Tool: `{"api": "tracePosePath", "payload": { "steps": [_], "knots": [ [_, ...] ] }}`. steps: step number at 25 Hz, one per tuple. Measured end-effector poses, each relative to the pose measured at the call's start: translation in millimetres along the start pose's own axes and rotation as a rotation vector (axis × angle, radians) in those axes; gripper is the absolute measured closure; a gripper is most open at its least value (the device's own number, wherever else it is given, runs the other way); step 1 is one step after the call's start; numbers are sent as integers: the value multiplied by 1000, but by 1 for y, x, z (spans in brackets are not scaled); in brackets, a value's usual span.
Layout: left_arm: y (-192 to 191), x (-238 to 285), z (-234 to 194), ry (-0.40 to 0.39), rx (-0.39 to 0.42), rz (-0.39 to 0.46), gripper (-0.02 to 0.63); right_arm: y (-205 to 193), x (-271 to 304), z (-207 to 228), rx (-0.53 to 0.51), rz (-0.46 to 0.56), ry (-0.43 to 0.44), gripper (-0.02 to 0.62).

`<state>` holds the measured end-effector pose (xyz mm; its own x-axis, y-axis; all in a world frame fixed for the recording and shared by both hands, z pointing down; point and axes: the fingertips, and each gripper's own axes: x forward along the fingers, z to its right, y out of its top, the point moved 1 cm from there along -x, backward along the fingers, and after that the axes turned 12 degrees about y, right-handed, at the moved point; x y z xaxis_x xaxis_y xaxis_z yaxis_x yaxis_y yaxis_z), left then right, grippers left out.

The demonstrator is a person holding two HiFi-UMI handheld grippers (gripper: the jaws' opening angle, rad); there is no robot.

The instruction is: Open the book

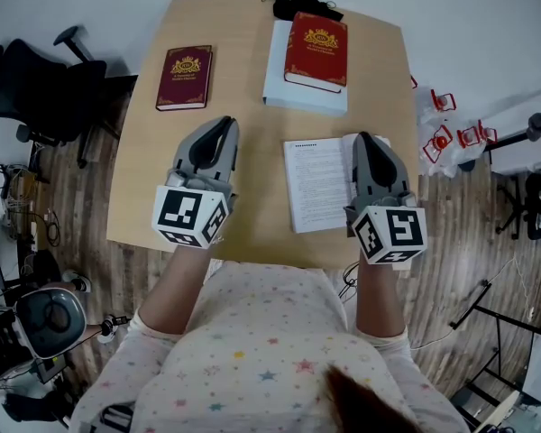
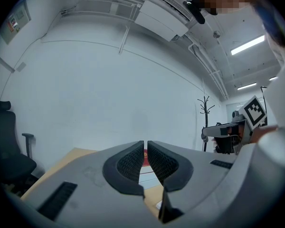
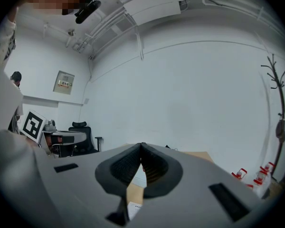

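Note:
An open book lies near the table's front edge, its printed left page showing. My right gripper hovers over its right half and hides that side. The right jaws meet at the tips, with nothing seen between them. My left gripper is above bare tabletop to the left of the open book, its jaws shut and empty. A closed red book lies at the far left. Another closed red book rests on a white box at the far middle.
The wooden table stands on a plank floor. A black office chair is at its left. A black object lies at the far edge. Red items sit on the floor at the right, and a coat stand stands by the wall.

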<state>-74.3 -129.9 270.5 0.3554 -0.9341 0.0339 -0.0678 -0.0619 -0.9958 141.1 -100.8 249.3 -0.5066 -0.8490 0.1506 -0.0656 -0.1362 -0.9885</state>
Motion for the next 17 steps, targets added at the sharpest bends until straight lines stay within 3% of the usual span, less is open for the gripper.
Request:
{"api": "tracePosePath", "payload": {
  "steps": [17],
  "knots": [
    [-3, -4, 0, 5, 4, -1, 575, -2, -6, 1, 8, 6, -16, 594]
  ]
}}
